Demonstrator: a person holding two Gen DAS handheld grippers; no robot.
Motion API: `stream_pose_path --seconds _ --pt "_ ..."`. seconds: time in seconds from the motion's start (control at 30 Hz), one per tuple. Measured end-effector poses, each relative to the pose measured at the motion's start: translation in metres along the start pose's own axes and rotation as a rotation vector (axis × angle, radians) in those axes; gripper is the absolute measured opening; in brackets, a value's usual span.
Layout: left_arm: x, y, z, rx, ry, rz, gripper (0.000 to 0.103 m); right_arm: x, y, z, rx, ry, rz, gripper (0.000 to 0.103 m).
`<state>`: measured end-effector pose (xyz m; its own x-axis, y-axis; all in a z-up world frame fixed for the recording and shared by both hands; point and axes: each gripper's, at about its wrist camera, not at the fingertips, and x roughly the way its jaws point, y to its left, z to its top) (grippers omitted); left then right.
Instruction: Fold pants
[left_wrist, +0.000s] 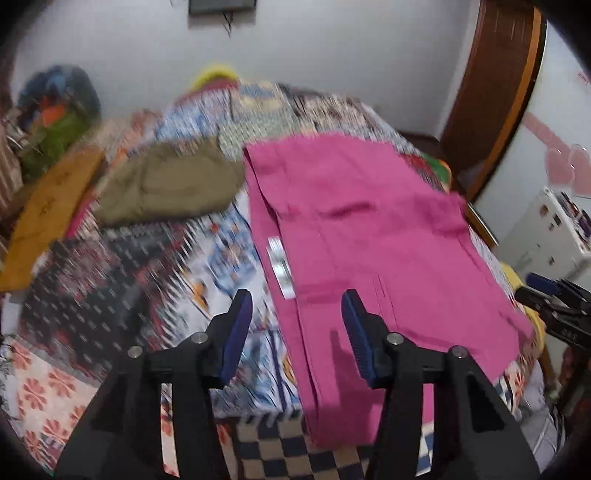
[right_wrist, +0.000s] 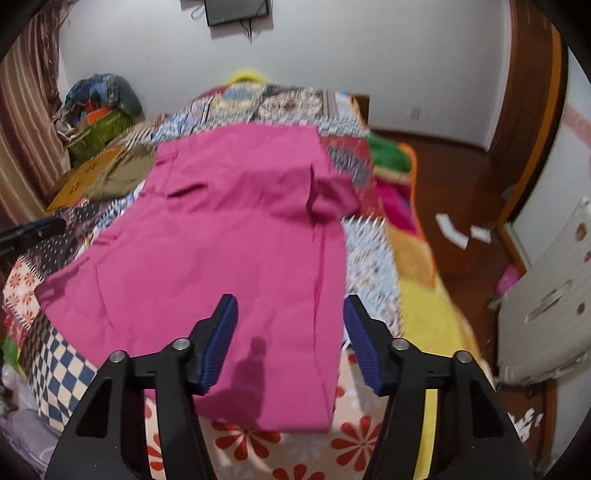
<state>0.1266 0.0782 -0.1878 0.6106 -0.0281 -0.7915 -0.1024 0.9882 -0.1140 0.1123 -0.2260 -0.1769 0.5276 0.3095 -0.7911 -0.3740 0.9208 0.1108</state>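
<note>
A patchwork quilt (left_wrist: 122, 266) covers the bed, its patterned squares blurred in the left wrist view. The pink pants (right_wrist: 221, 251) lie flat on top of it, spread lengthwise with a white label (left_wrist: 279, 267) showing along 1 edge. An olive-green garment (left_wrist: 166, 184) sits bunched just beside them, next to a mustard cloth (left_wrist: 51, 218). The left gripper (left_wrist: 297, 306) hovers above the pants' near edge, its 2 blue-padded jaws spread and holding nothing. The right gripper (right_wrist: 290, 308) hangs likewise, jaws apart, empty.
</note>
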Motion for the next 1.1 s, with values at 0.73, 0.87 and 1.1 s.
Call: stream_pose_path --seconds 0.73,0.87,1.1 --pt "0.0 -0.013 -0.038 -0.019 0.139 -0.131 0.027 0.013 -0.014 -0.028 0.063 0.134 0.114 0.026" --pt "-0.003 -0.016 -0.037 0.001 0.133 -0.11 0.007 0.006 -0.019 -0.029 0.105 0.096 0.148 0.011" --pt "-0.042 -0.027 -0.03 0.077 0.039 -0.129 0.006 -0.023 -0.014 -0.025 0.087 0.005 0.181 0.007"
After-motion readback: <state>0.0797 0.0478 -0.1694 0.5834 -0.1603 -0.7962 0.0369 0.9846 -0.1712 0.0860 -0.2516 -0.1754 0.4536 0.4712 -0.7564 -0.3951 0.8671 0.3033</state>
